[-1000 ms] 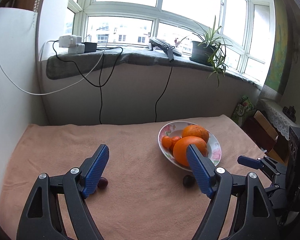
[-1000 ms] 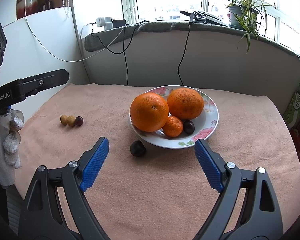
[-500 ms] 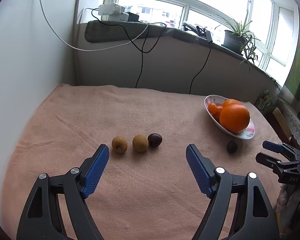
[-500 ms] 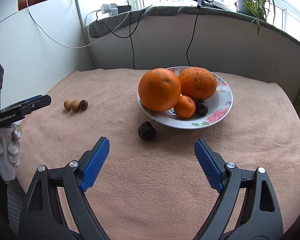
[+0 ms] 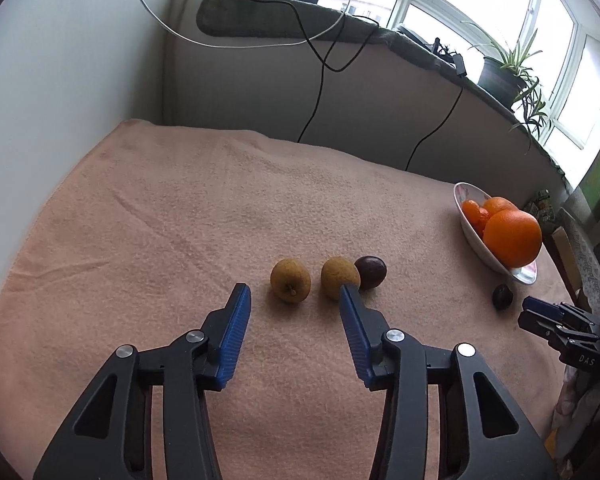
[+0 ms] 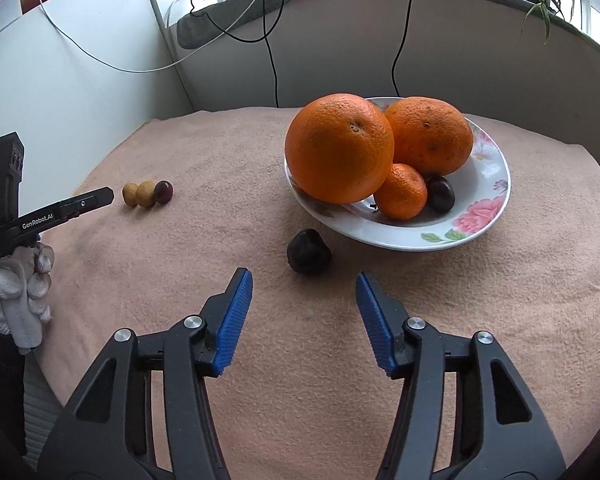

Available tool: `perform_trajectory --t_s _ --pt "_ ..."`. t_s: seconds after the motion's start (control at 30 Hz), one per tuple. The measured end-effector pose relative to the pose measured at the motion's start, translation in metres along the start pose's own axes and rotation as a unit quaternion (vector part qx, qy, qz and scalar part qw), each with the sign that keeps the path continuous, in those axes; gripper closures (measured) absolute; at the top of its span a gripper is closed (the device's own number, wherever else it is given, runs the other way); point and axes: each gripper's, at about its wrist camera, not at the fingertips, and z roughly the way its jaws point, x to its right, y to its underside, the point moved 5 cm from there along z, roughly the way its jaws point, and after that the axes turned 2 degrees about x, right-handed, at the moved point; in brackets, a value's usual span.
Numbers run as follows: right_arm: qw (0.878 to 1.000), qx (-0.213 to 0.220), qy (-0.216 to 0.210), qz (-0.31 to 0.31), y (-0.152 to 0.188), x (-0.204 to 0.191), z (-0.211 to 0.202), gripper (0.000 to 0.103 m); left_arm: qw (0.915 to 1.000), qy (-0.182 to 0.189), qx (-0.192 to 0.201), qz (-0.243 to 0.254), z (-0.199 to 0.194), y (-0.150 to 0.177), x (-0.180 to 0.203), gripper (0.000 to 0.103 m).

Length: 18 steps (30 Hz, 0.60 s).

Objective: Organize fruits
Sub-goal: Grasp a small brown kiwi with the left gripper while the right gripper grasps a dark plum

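Two small yellow-brown fruits (image 5: 290, 280) (image 5: 339, 277) and a dark red one (image 5: 370, 272) lie in a row on the peach cloth. My left gripper (image 5: 294, 294) is open, just short of them, its right finger beside the middle fruit. A dark wrinkled fruit (image 6: 309, 251) lies on the cloth beside the flowered plate (image 6: 488, 216). The plate holds two big oranges (image 6: 339, 148) (image 6: 430, 134), a small mandarin (image 6: 402, 191) and a dark fruit (image 6: 441, 193). My right gripper (image 6: 304, 284) is open, just short of the wrinkled fruit.
A grey wall (image 6: 340, 64) with hanging black cables (image 6: 274, 76) stands behind the table. A white panel (image 6: 68, 92) closes the left side. A potted plant (image 5: 500, 76) sits on the sill. The left gripper shows at the left in the right wrist view (image 6: 80, 204).
My left gripper swung left from the plate, closed in on the row of three small fruits and narrowed its jaws. My right gripper moved closer to the wrinkled fruit and narrowed its jaws.
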Motion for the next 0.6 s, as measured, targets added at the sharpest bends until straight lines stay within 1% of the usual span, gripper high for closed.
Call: perform_trajectory --t_s 0.13,0.37,0.43,0.6 --pt "1.0 -0.007 -0.004 -0.003 -0.002 -0.003 0.007 0.051 0.9999 0.004 -0.013 -0.003 0.01 0.001 -0.005 0.061" --pt "1.0 -0.014 -0.005 -0.008 -0.005 -0.008 0.016 0.051 0.9998 0.007 -0.019 0.002 0.018 -0.003 -0.004 0.061" --pt "1.0 -0.016 -0.005 -0.009 -0.006 -0.01 0.019 0.053 0.9997 0.01 -0.023 0.003 0.02 -0.004 -0.004 0.061" --pt "1.0 -0.022 -0.001 0.002 -0.008 -0.006 0.026 0.055 0.9994 0.012 -0.031 0.006 0.027 -0.006 -0.003 0.067"
